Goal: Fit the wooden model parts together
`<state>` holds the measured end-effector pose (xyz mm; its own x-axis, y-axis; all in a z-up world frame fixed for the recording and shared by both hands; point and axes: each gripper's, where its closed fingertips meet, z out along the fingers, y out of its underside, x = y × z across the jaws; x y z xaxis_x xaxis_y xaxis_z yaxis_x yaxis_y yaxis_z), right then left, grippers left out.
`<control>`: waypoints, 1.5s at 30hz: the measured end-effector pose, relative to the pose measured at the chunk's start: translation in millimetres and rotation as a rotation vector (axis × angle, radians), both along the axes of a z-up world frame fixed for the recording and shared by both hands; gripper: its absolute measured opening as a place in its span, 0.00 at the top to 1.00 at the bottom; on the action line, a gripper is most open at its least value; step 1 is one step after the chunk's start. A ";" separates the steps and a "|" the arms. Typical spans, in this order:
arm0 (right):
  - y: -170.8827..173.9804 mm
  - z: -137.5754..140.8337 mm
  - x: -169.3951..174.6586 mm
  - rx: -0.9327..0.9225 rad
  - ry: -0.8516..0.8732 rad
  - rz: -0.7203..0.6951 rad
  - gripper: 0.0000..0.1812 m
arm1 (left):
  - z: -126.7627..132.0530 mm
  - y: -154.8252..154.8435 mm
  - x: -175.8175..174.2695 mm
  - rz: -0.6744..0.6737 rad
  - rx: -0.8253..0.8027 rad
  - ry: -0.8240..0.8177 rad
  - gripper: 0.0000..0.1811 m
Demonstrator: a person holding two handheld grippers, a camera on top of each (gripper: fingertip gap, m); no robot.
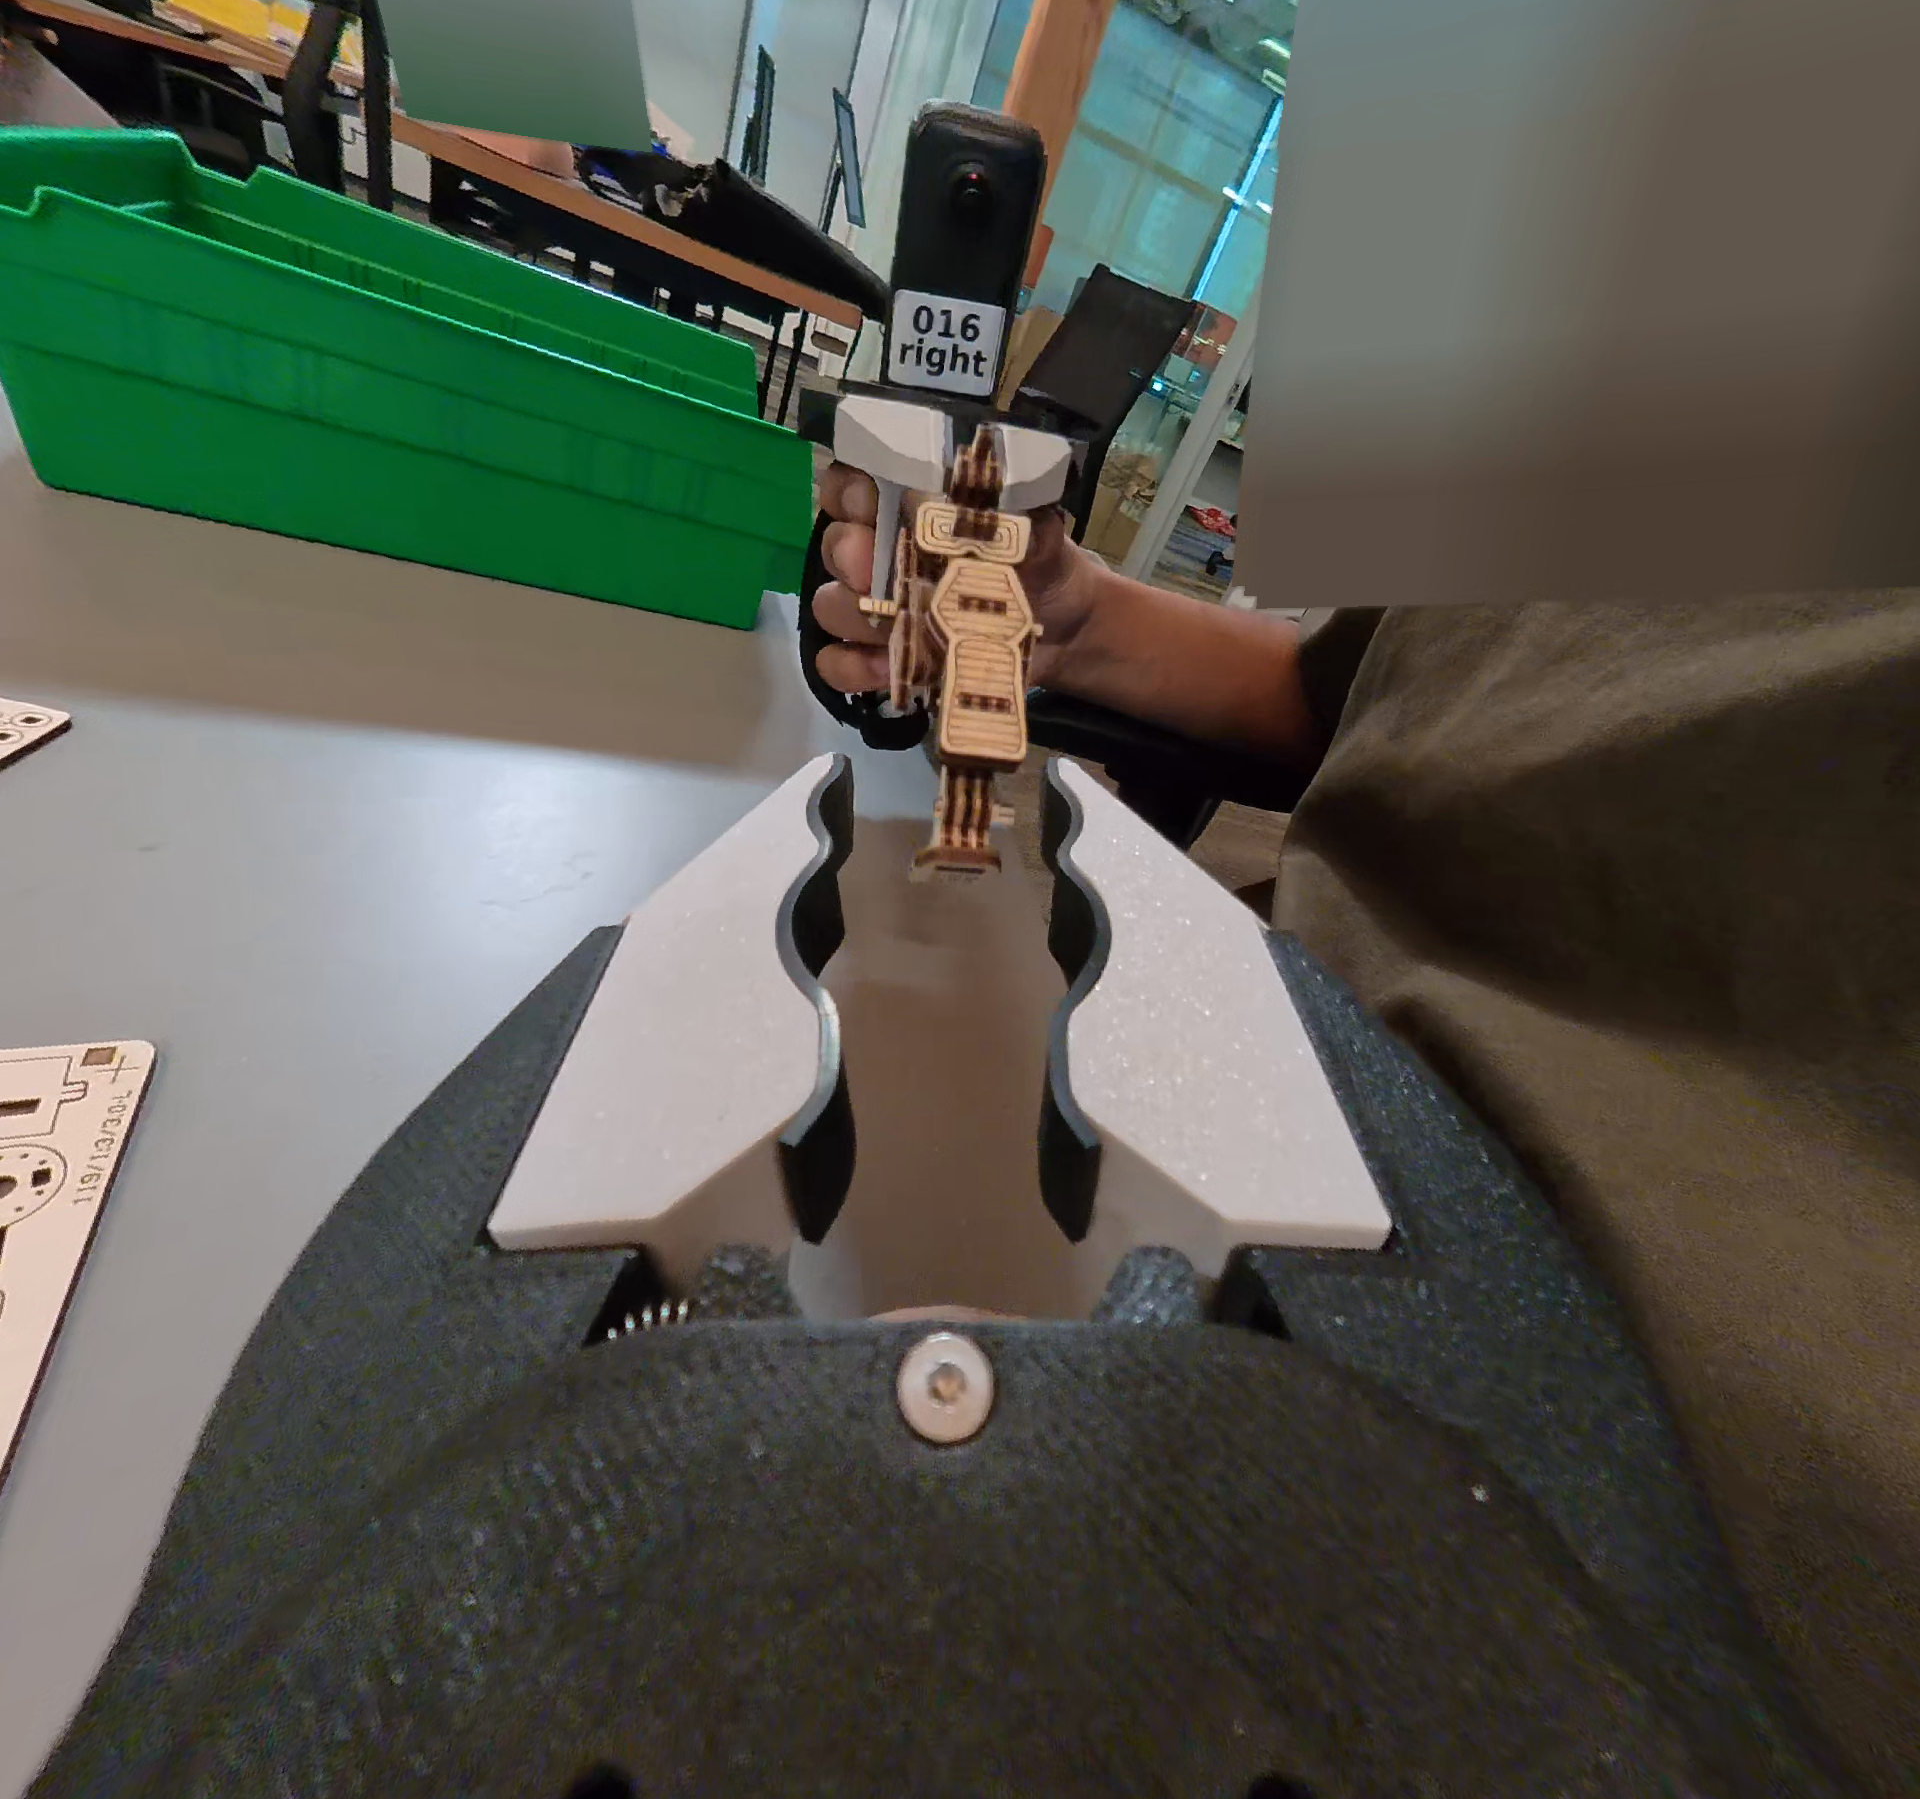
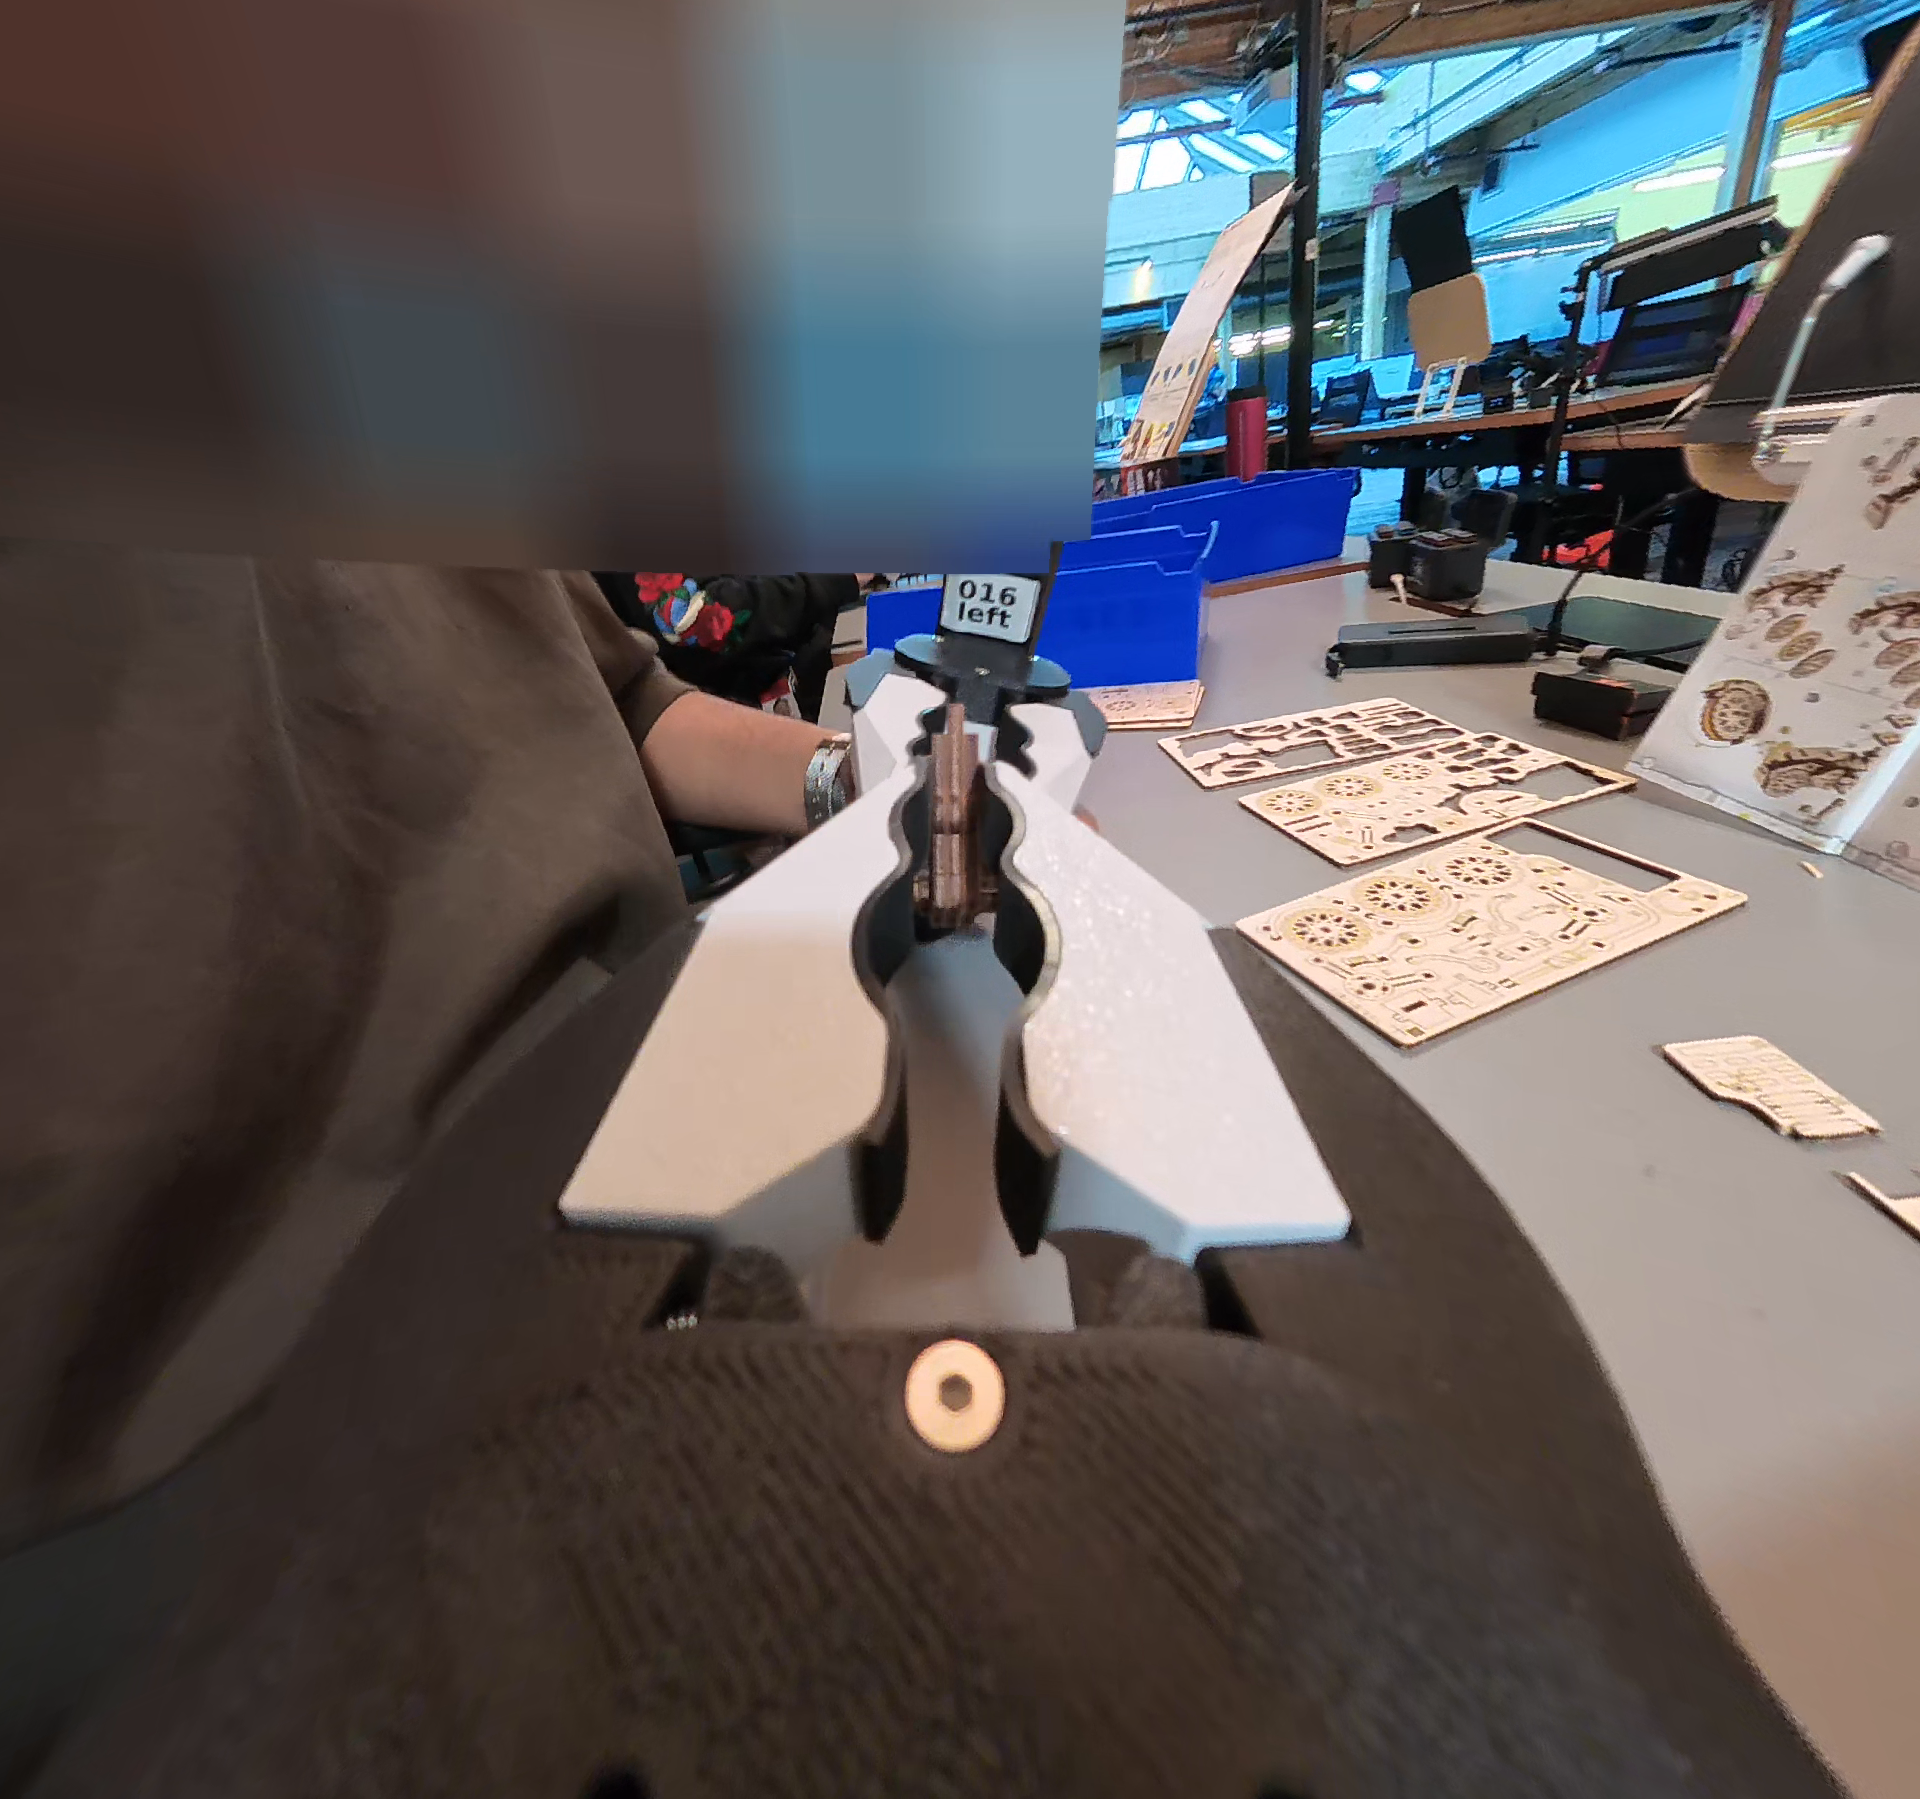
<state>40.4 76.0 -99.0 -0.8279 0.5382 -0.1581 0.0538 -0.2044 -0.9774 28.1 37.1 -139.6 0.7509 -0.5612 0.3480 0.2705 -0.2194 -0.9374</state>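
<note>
My right gripper is shut on a layered wooden model assembly and holds it above the grey table. In the left wrist view the right gripper faces me, and the model hangs down from it, upright. The model's lower end sits just beyond the gap between my left gripper's fingertips, with no visible contact. My left gripper is open and empty. It also shows in the right wrist view, directly behind the model.
Green bins stand at the left. Punched wooden part sheets and a small loose wooden piece lie on the table. An instruction booklet stands at the right, blue bins behind. A person's torso is close by. The gap from one gripper's tips to the other's is roughly 6 cm.
</note>
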 end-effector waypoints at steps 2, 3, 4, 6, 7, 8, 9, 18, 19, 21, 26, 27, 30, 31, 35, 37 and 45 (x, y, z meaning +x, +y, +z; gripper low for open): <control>-3.4 -0.5 1.4 0.017 0.012 0.008 0.97 | -1.3 0.0 0.9 0.002 0.002 0.020 0.83; -4.2 -0.6 1.5 0.024 0.015 0.008 0.97 | -2.3 0.0 1.9 0.002 0.001 0.032 0.83; -4.7 -1.0 1.6 0.029 0.017 0.007 0.97 | -3.4 0.0 3.2 -0.001 0.000 0.044 0.84; -5.8 -3.3 1.4 0.046 0.016 0.006 0.97 | -5.0 -0.4 6.6 -0.012 -0.002 0.062 0.84; -6.7 -4.5 1.5 0.055 0.014 0.008 0.97 | -5.5 -0.6 8.0 -0.016 -0.002 0.069 0.83; -8.0 -5.5 1.7 0.062 0.012 0.012 0.97 | -5.5 -0.3 9.0 -0.015 0.000 0.077 0.83; -9.5 -6.5 2.0 0.069 0.011 0.015 0.97 | -5.5 0.2 9.5 -0.010 0.003 0.085 0.82; -23.9 -21.8 3.5 0.203 0.022 0.031 0.97 | -6.0 1.9 20.0 0.005 0.034 0.187 0.77; -25.4 -22.7 4.0 0.213 0.025 0.034 0.97 | -6.9 2.0 21.2 0.005 0.035 0.203 0.78; -28.0 -24.0 4.9 0.228 0.031 0.041 0.97 | -10.2 3.4 21.5 0.021 0.032 0.249 0.81; -30.2 -26.4 5.5 0.245 0.033 0.046 0.97 | -14.7 5.0 20.9 0.048 0.038 0.332 0.86; -29.8 -26.9 5.3 0.247 0.031 0.044 0.97 | -15.0 5.2 20.3 0.051 0.037 0.339 0.86; -28.9 -27.7 4.3 0.253 0.032 0.037 0.97 | -15.6 4.9 18.3 0.056 0.036 0.342 0.86; -28.7 -27.7 4.2 0.255 0.034 0.036 0.97 | -16.3 5.2 17.4 0.059 0.033 0.343 0.84; -28.8 -28.9 4.2 0.259 0.032 0.035 0.96 | -18.2 5.5 16.5 0.061 0.027 0.351 0.84; -29.1 -29.2 4.1 0.263 0.033 0.034 0.97 | -19.4 4.9 18.3 0.055 0.029 0.365 0.86; -13.6 -24.1 -4.8 0.239 0.023 -0.050 0.78 | -19.7 7.9 6.6 0.136 0.047 0.478 0.87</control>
<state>35.6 62.4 -123.1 -0.8011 0.5985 -0.0029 0.0271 0.0314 -0.9991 34.8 45.0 -159.3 0.8876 -0.4543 -0.0767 -0.1691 -0.1664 -0.9715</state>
